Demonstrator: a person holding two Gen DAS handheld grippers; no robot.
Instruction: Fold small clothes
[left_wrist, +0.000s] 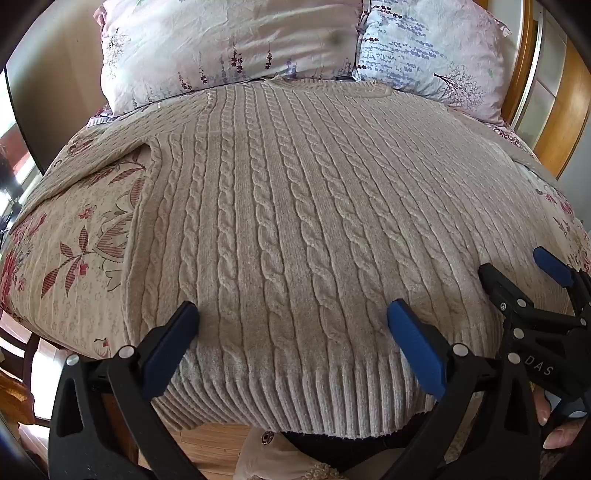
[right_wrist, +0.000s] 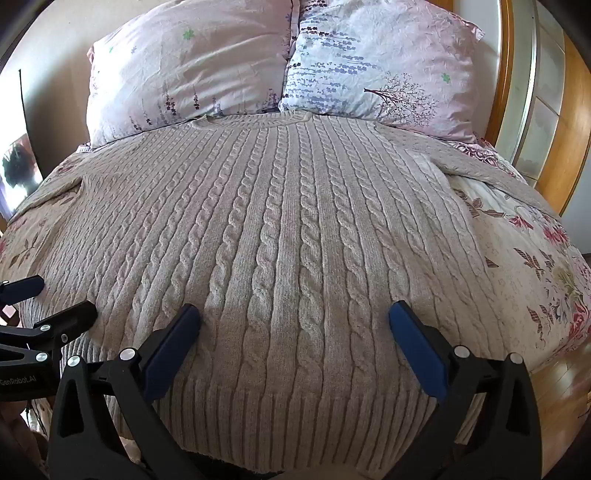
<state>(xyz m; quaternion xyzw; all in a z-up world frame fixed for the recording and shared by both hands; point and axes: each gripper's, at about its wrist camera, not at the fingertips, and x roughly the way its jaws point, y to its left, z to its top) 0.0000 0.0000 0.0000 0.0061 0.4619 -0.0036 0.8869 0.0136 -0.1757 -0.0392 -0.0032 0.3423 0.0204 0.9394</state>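
A cream cable-knit sweater was seen spread flat, front up, on a bed w/ a floral quilt; neckline lay at the far end, just touching two pillows, ribbed hem at the near edge of the bed, sleeves spread out to both sides. No fold had been made yet, so the task was judged to be at its very start.

The left gripper was held above the hem area, jaws fully apart, nothing between the pads. The right gripper was held likewise, spread wide and empty, over the hem a bit further to the right. Each gripper was visible at the edge of the other's view, so they were close beside each other.

Risks, as judged:
- Thick, stretchy knit: only the top layer might be pinched, so front and back would separate and the fold would go crooked.
- Quilt could be caught along w/ the hem, dragging the bedding.
- Grippers so near each other: a clash could be caused if both were closed inward.
- Hem at the bed edge: sweater might be pulled off toward the floor.
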